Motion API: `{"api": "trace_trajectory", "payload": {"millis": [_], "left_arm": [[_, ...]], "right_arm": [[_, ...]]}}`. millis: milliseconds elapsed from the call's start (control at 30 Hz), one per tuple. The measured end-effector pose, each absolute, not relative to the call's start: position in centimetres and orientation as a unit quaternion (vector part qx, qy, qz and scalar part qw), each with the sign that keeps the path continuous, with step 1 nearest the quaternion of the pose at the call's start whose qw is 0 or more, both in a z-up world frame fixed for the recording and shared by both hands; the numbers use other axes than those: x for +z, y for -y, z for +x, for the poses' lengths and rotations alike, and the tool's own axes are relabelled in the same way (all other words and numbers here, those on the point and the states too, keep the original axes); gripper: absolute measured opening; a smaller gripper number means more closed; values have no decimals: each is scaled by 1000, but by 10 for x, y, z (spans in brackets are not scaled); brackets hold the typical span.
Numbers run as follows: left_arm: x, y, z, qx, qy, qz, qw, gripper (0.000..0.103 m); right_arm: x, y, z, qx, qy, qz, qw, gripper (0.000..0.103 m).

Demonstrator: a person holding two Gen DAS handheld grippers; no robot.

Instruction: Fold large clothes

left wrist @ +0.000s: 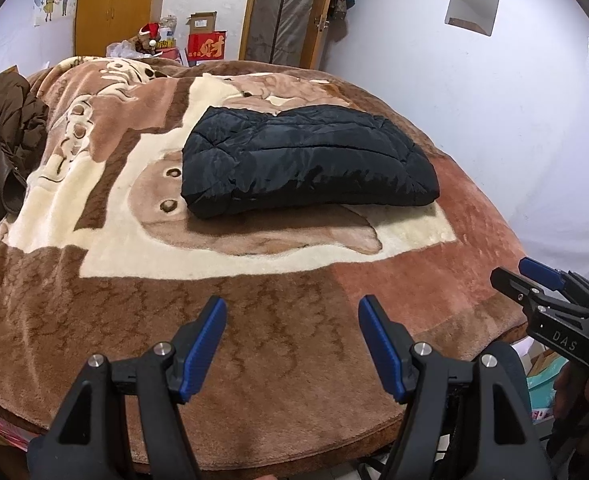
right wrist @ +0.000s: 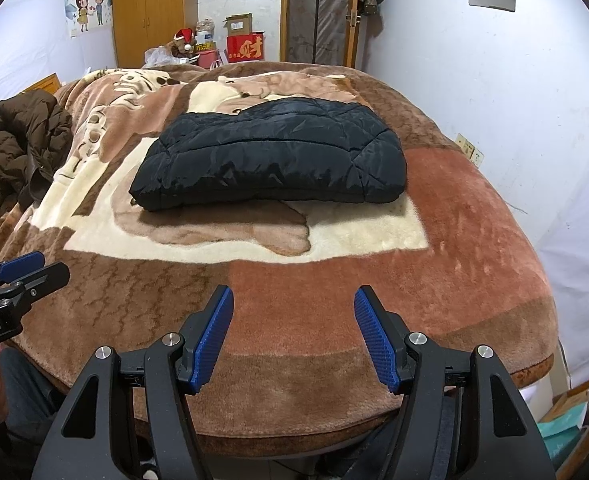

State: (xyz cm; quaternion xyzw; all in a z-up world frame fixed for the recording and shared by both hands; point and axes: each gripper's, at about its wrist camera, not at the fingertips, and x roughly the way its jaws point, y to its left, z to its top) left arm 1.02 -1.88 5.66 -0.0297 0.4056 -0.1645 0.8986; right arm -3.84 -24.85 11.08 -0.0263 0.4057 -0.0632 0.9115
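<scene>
Both the left tool (left wrist: 292, 312) and right tool (right wrist: 294, 302) are hanging wide open, empty; the black jacket (right wrist: 270, 156) is lying folded at 12 o'clock, so reaching for the brown coat (right wrist: 22, 148) at 10 o'clock seems best.

A broad strip of bare blanket (right wrist: 294, 280) is left along the near edge of the bed, between that edge and the folded black quilted jacket (right wrist: 270, 156), which lies as a bulky block in the middle. The left gripper (left wrist: 292, 316) and the right gripper (right wrist: 294, 308) are held over this strip, jaws apart, nothing between them. Open blanket is also seen right of the jacket, bounded by the white wall (right wrist: 494, 92). The left edge is blocked by a heaped brown coat (right wrist: 22, 144). Beyond the far edge, passage is closed off by stacked boxes (right wrist: 244, 40).
</scene>
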Motion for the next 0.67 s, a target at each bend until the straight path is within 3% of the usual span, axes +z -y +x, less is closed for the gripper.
{"api": "trace_trajectory", "payload": {"millis": [667], "left_arm": [[55, 27, 10, -162, -404, -9, 900, 71]], "right_arm": [[108, 252, -36, -64, -409, -26, 910, 63]]}}
